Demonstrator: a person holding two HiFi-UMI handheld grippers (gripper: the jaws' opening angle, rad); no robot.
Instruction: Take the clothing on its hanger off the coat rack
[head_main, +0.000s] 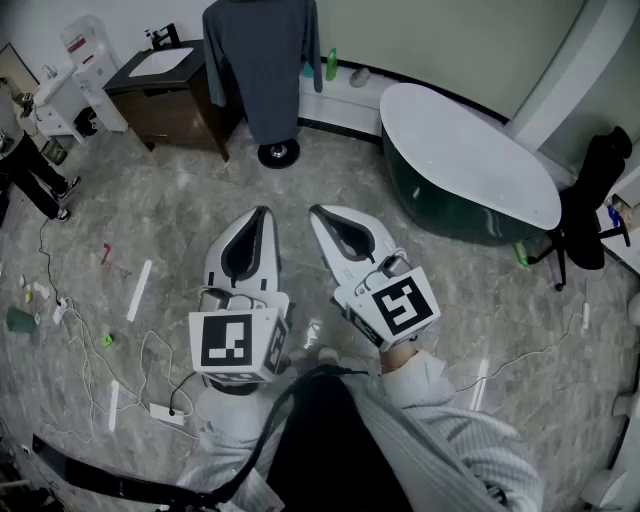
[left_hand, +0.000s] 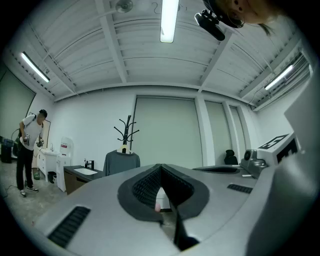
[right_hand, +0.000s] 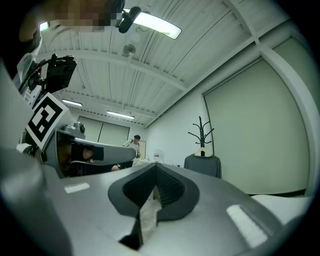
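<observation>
Left gripper (head_main: 262, 215): fingers were pinched together, nothing in them.
Right gripper (head_main: 320, 215): same, fingers closed and empty.
Grey shirt (head_main: 262, 60): hung on the coat rack (head_main: 278, 153), well ahead of me.

The clothing (head_main: 262, 60) hangs on the coat rack (head_main: 278, 152), between cabinet (head_main: 170, 95) and bathtub (head_main: 470, 165).

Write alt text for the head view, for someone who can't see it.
The left hand-held gripper and right hand-held gripper, both shut and empty, point toward a grey shirt hanging on a coat rack. A dark sink cabinet stands left of it, a bathtub right.
</observation>
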